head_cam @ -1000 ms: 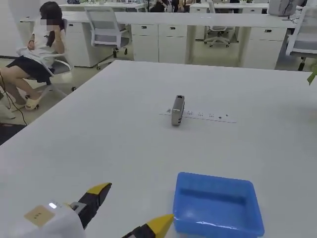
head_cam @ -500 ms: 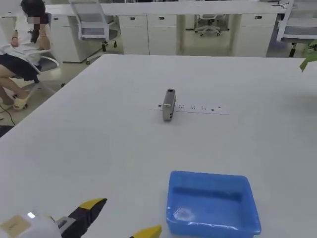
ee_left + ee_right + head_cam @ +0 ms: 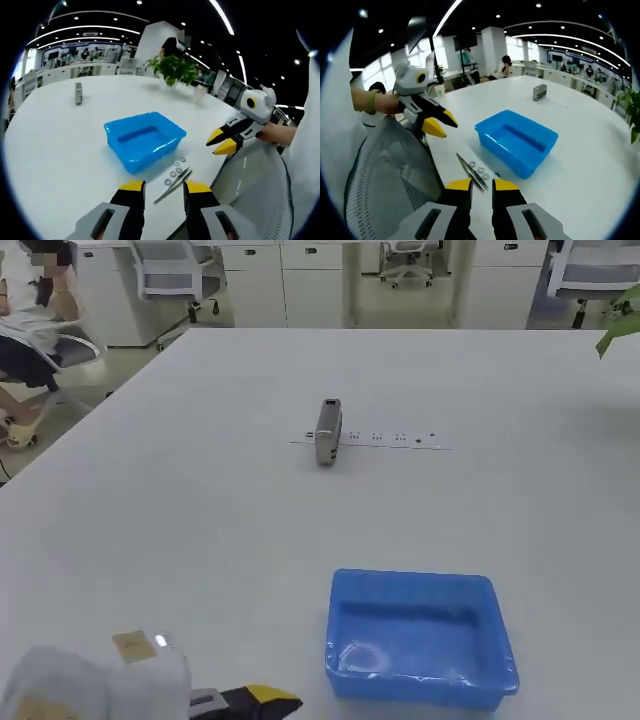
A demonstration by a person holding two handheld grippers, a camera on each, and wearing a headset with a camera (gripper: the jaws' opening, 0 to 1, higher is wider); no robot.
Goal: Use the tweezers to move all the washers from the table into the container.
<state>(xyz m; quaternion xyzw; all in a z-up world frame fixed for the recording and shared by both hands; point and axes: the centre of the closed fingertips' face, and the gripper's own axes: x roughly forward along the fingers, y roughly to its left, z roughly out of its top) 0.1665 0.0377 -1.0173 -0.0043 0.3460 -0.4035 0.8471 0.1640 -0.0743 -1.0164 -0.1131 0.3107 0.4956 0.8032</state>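
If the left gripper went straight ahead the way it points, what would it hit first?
Probably the tweezers, just ahead of the left gripper; the washers and container lie beyond.

Blue container [image 3: 420, 686] on white table [image 3: 200, 510], grey device [image 3: 328, 431] beyond, a gripper [image 3: 262, 702] at bottom-left.

The person is wearing a green wristband [image 3: 370, 101]; the white plastic left gripper [image 3: 163, 186] and right gripper [image 3: 481, 184] are showing black jaws tipped yellow, one carrying a tan label [image 3: 131, 644].

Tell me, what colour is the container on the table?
Bright blue all over. The container shows best in the head view.
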